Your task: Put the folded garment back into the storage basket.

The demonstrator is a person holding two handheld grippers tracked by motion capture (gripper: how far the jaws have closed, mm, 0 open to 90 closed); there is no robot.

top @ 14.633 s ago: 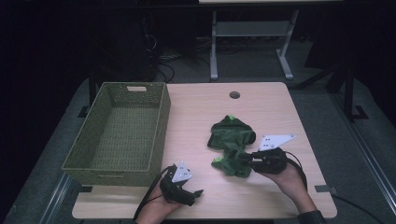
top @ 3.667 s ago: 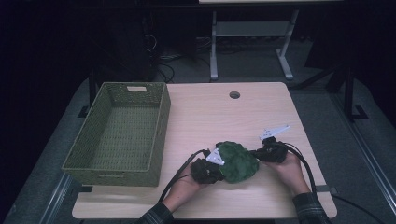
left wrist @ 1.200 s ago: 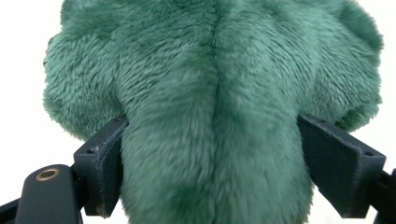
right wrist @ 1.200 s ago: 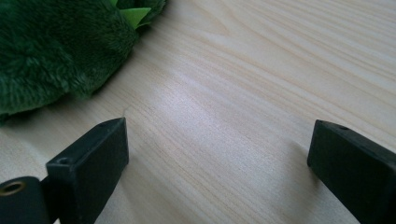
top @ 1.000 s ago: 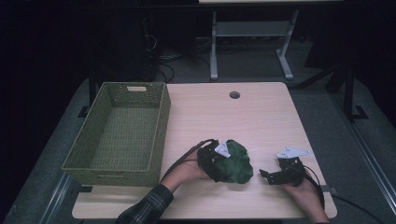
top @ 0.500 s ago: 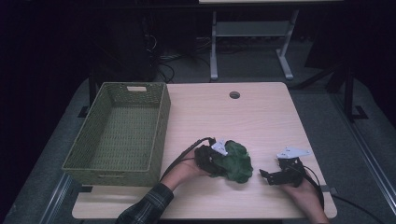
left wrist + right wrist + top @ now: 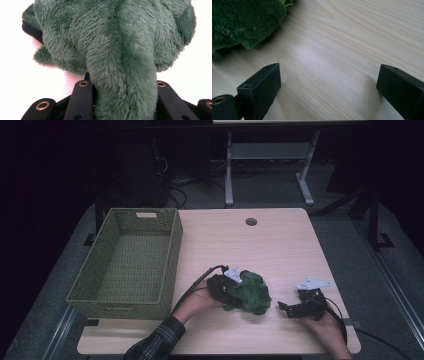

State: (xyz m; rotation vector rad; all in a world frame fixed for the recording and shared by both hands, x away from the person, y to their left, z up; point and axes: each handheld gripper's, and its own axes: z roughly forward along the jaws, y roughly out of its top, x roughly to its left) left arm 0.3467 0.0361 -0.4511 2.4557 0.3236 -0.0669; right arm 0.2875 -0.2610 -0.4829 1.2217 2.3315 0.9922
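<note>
1. A green plush toy [image 7: 248, 292] is seen lying on the table, near its front edge and right of the basket.
2. Its fur is shaggy and dark green; it is bunched into a rounded heap.
3. A dark band is visible at one edge in the left gripper view.
4. One long fold [image 7: 125, 82] is clamped between black jaws.

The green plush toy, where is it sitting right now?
In the high view the plush toy lies on the table's near edge, right of the basket, clamped by the left gripper, with the right gripper apart to its right.
</note>
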